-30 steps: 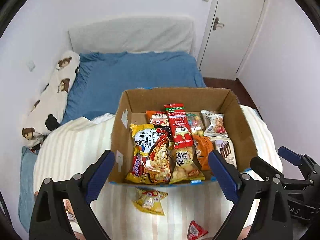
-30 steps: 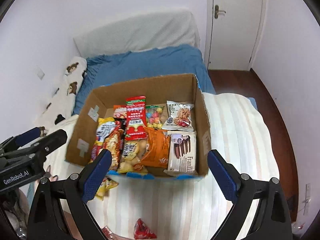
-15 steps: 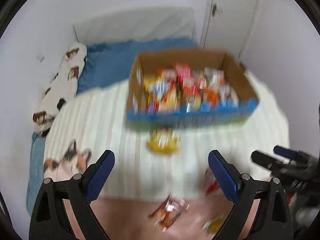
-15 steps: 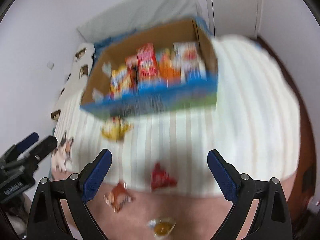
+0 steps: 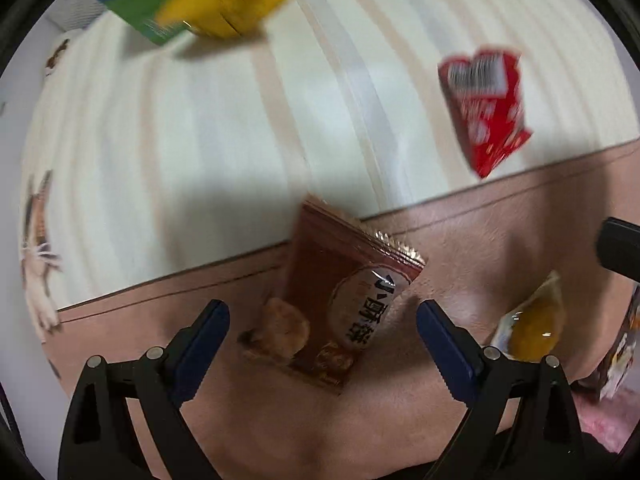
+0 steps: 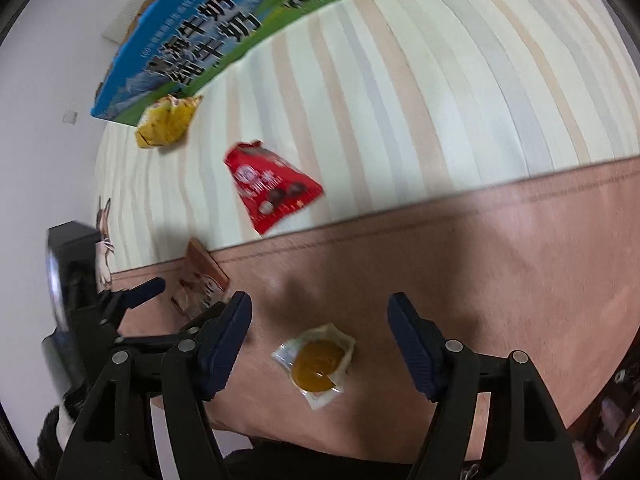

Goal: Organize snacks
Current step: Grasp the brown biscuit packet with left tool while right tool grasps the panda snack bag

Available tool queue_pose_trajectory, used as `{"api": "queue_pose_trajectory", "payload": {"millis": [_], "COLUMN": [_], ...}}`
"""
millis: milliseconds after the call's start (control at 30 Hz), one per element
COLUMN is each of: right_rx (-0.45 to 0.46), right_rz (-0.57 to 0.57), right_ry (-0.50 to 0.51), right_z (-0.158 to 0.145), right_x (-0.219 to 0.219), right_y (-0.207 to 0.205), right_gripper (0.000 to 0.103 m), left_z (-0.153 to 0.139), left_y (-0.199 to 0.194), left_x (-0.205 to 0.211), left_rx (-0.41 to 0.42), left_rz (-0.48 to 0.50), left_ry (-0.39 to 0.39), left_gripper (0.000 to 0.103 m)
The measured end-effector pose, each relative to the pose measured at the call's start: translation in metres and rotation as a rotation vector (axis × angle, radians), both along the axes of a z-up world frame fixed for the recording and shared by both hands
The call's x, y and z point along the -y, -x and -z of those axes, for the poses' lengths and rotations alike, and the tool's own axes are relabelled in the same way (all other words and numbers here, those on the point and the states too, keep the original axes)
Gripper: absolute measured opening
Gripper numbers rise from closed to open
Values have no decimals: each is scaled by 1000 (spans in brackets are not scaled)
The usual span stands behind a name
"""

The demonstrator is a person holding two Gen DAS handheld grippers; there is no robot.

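Even indoor light; left view motion-blurred, right view sharper; soft shadows on bedding; fisheye bending, dark corners.

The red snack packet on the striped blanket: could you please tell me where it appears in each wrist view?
Left wrist view: the red snack packet lies upper right on the striped blanket, just above the pink sheet's edge.
Right wrist view: the same packet lies left of centre, below the yellow packet.
Shared landmark: the yellow packet against the blue-green box.
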State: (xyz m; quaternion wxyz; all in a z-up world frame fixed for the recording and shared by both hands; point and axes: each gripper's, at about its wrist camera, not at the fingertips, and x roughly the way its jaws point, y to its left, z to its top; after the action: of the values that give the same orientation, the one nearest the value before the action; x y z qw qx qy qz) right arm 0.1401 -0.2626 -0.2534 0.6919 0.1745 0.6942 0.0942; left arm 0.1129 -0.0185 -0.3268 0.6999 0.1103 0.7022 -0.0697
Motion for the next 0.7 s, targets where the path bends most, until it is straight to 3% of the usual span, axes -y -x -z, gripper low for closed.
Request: {"api": "queue_pose_trajectory", "payload": {"millis": [100,267,433,533,700], "right_rx": [-11,14,45,80,132], "right_rz": [15,22,-11,-11,-24], "right_ry": [4,-1,-24,-54,-126], "right_z": [2,-3,-12,-21,-27], "right_x": [3,-1,-24,-47,-94], "right_y": [6,4,-16,-42,-96], "right_gripper": [74,74,74,74,75], "left_z": [6,-1,-1,-2,-3], "left_y": [-3,-11,-6,-1,-4], "left_x": [-8,-53,-74,-80,-116], "left_rx": [4,33,37,45,72], "left_rz": [-58,-284,-362,-386,-517], "left_ry": [20,91,125,129,169], "left_gripper": [92,58,56,53,53]}}
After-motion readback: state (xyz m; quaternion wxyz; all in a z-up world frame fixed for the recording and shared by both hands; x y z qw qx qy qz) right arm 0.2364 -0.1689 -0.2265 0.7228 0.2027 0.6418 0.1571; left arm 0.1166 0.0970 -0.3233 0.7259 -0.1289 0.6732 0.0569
